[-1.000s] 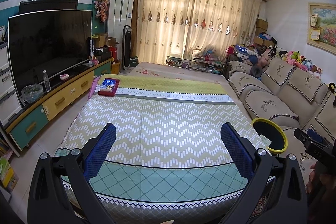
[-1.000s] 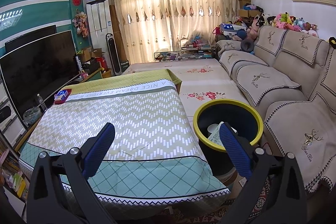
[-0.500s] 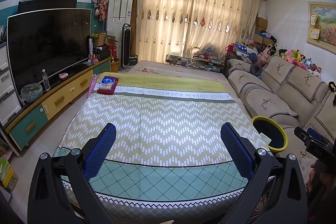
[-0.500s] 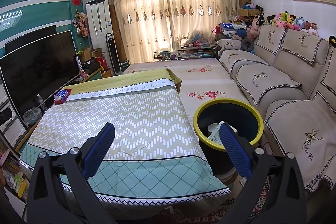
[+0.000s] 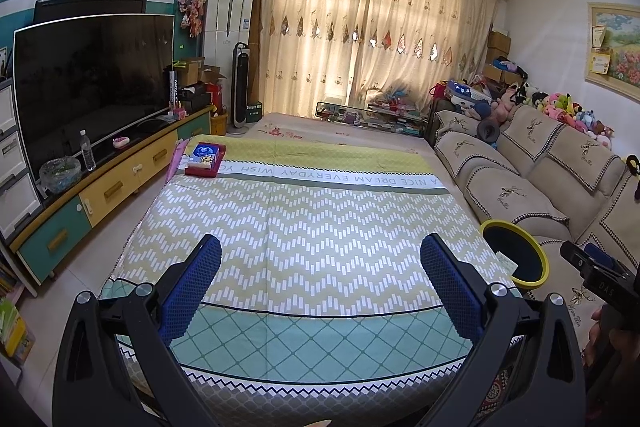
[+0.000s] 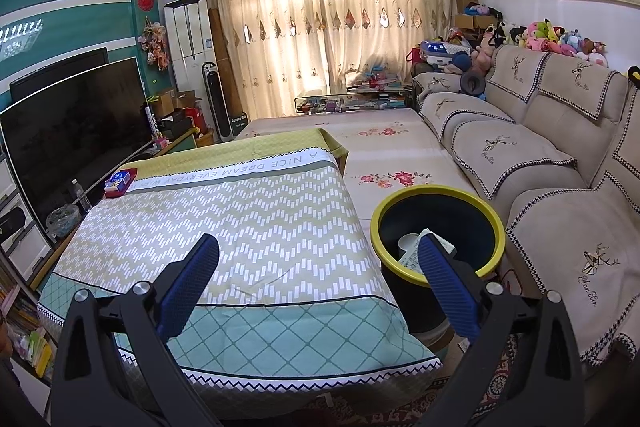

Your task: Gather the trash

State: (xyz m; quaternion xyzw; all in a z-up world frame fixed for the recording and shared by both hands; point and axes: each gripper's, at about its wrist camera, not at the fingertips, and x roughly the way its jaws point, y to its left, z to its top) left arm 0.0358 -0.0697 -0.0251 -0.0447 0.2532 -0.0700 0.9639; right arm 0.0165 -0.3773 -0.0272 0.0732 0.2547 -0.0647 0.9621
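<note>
The trash bin with paper scraps inside stands just ahead of the right gripper, behind its right finger. Both the right gripper and the left gripper hover spread wide and empty over the patterned tablecloth; the sofa lies right.

Cloth-covered table; red tissue tray at far corner.

The bench is covered in matt printed cloth; the bin is seen as smooth plastic
</note>
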